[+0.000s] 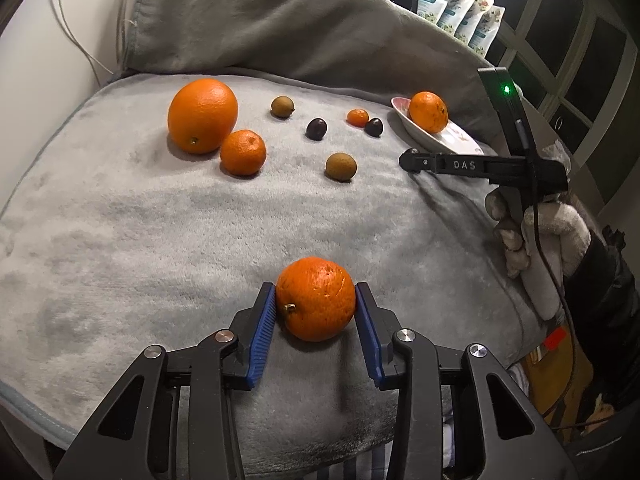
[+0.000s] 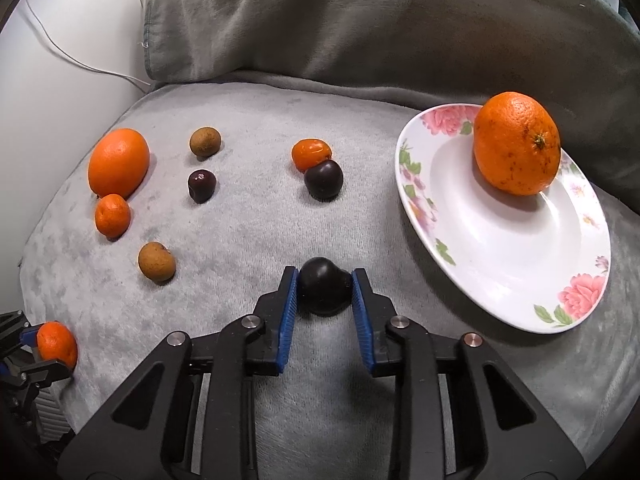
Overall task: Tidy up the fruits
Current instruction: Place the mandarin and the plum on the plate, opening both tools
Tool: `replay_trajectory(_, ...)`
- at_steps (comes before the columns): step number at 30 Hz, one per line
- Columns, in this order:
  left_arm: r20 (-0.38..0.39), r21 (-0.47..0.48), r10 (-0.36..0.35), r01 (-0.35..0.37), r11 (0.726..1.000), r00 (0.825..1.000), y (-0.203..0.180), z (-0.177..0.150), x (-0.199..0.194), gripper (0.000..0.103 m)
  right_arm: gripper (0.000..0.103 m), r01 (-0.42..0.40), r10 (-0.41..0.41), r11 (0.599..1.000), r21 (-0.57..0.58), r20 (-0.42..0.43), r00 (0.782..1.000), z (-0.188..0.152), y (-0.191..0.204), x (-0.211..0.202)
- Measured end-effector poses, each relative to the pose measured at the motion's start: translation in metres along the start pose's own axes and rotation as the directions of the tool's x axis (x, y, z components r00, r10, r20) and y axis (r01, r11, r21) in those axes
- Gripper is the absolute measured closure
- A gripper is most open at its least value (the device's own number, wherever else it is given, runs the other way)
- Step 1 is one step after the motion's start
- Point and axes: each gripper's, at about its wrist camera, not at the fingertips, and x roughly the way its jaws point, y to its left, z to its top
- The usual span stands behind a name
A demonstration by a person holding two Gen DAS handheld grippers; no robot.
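My left gripper [image 1: 315, 300] is shut on an orange mandarin [image 1: 316, 298], low over the grey blanket; the mandarin also shows at the lower left of the right wrist view [image 2: 57, 345]. My right gripper [image 2: 324, 290] is shut on a dark plum [image 2: 324, 291], left of a floral plate [image 2: 500, 264] that holds one orange [image 2: 517, 148]. On the blanket lie a large orange [image 2: 119, 162], a small mandarin [image 2: 112, 215], two brown fruits [image 2: 205, 141] [image 2: 157, 261], two more dark plums [image 2: 201, 185] [image 2: 323, 179] and a tiny orange fruit [image 2: 311, 153].
A grey blanket [image 2: 248, 240] covers the surface, with a bunched grey cushion [image 2: 360, 20] behind it. White cables run down the wall at the left [image 2: 80, 62]. Several printed pouches [image 1: 460, 4] stand at the far right by a window.
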Motion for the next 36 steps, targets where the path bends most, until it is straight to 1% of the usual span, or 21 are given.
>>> replay_trajectory(8, 0.026, -0.005, -0.014, 0.014, 1.000, 1.000, 0.001, 0.012, 0.004, 0.066, 0.076, -0.008, 0.008, 1.000, 0.014, 0.032, 0.999, -0.005, -0.003, -0.014)
replay_trajectory(12, 0.039, -0.015, -0.037, 0.037, 0.999, 0.999, 0.001, 0.019, 0.006, 0.066, 0.076, -0.014, 0.013, 1.000, 0.025, 0.054, 0.998, -0.008, -0.006, -0.025)
replay_trajectory(17, 0.073, -0.002, -0.056, 0.056, 0.998, 0.996, -0.005, 0.035, 0.008, 0.066, 0.076, -0.017, 0.013, 0.999, 0.047, 0.093, 0.996, -0.012, -0.010, -0.043)
replay_trajectory(23, 0.120, 0.043, -0.085, 0.081, 0.996, 0.989, -0.021, 0.059, 0.011, 0.066, 0.076, -0.012, 0.000, 0.997, 0.077, 0.146, 0.989, -0.016, -0.024, -0.067)
replay_trajectory(29, 0.144, 0.072, -0.120, 0.111, 0.991, 0.982, -0.035, 0.083, 0.023, 0.066, 0.076, 0.020, -0.039, 0.994, 0.111, 0.177, 0.983, -0.015, -0.046, -0.080)
replay_trajectory(36, 0.153, 0.104, -0.163, 0.148, 0.983, 0.975, -0.055, 0.109, 0.042, 0.066, 0.076, 0.061, -0.089, 0.986, 0.153, 0.181, 0.979, -0.018, -0.074, -0.086)
